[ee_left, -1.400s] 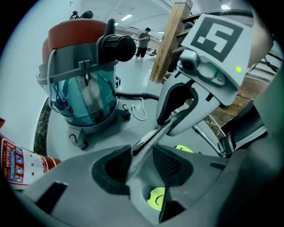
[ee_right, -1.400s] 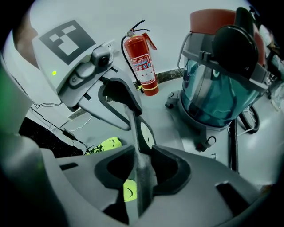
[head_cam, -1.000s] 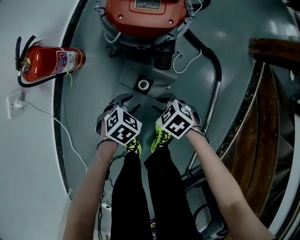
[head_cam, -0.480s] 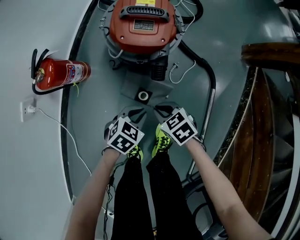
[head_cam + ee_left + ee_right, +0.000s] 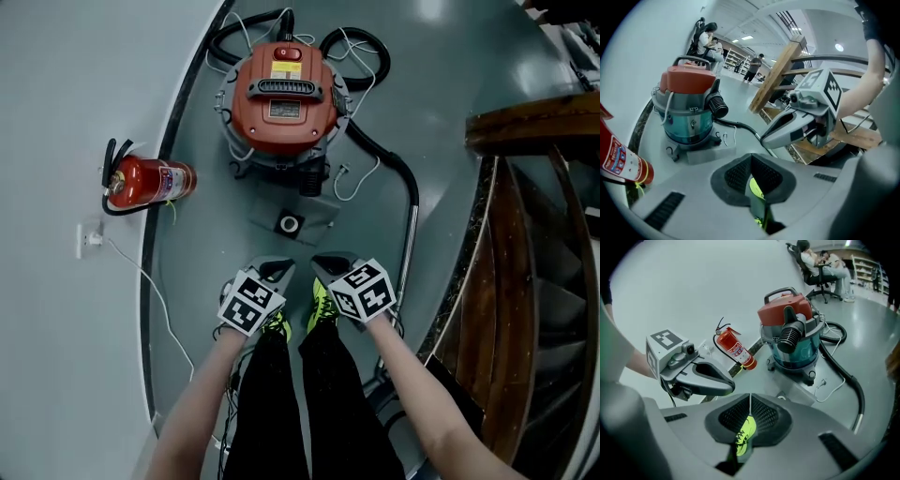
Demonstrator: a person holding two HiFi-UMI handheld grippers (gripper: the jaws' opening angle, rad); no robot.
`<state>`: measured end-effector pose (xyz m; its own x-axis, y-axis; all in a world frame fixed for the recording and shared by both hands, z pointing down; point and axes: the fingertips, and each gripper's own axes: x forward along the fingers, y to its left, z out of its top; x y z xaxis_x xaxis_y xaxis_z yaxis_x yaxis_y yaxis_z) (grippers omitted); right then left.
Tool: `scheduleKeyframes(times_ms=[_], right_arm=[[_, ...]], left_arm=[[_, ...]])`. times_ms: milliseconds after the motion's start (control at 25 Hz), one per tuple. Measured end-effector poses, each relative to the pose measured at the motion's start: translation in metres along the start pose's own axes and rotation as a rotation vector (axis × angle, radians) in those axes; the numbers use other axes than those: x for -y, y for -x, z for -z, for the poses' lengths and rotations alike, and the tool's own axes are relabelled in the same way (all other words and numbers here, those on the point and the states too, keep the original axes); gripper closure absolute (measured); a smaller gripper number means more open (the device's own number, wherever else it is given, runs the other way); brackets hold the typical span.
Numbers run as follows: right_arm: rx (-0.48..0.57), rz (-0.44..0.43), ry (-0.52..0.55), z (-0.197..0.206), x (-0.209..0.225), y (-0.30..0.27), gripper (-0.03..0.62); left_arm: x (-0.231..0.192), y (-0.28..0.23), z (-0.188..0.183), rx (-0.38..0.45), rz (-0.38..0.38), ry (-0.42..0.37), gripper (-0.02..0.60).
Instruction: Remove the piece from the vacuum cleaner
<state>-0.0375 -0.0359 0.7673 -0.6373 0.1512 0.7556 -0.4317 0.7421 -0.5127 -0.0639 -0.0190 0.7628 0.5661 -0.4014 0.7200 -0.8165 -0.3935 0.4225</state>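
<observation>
Steer clear of the fire extinguisher [image 5: 150, 180] lying at 9 o'clock of the vacuum cleaner [image 5: 281, 98]. Left tongs [image 5: 270, 272] clenched on nothing, having just been closing, with only a bright shoe showing past the pads. Vacuum cleaner set on the floor at 12 o'clock of both tongs, well apart from them. Right tongs [image 5: 330, 266] likewise clenched and empty, also just closed. Seemingly between steps, so reopen both pairs before going back down. Aim for the black ribbed hose cuff [image 5: 314, 175] on the machine's 6 o'clock face, probably the piece to come off, though hard to say for certain. Steady the red-topped body with the left, draw the cuff straight out with the right, and avoid treading on the flat grey plate [image 5: 291, 223] just in front of it or snagging the hose [image 5: 398, 178] curving off toward 4 o'clock. Against a second back: jaws then apart, now together; tongs then low by the plate, now lifted away; vacuum then cropped at the top edge, now seen whole with its coiled cable.
</observation>
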Motion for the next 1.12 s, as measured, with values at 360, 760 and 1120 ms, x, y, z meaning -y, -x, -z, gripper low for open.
scheduleKeyframes(times_ms=[360,760,1120], right_arm=[[0.028,-0.032,-0.037,-0.003,-0.029,0.042,0.576],[0.01,-0.06,-0.045,-0.021,-0.07,0.088,0.577],[-0.007,-0.069,0.018,-0.05,-0.112,0.135,0.576]], left_arm=[[0.036,0.047,0.0,0.064,0.044,0.219,0.572],[0.041,0.103,-0.027,0.076,0.001,0.223,0.572],[0.071,0.145,-0.053,0.071,0.044,0.231,0.572]])
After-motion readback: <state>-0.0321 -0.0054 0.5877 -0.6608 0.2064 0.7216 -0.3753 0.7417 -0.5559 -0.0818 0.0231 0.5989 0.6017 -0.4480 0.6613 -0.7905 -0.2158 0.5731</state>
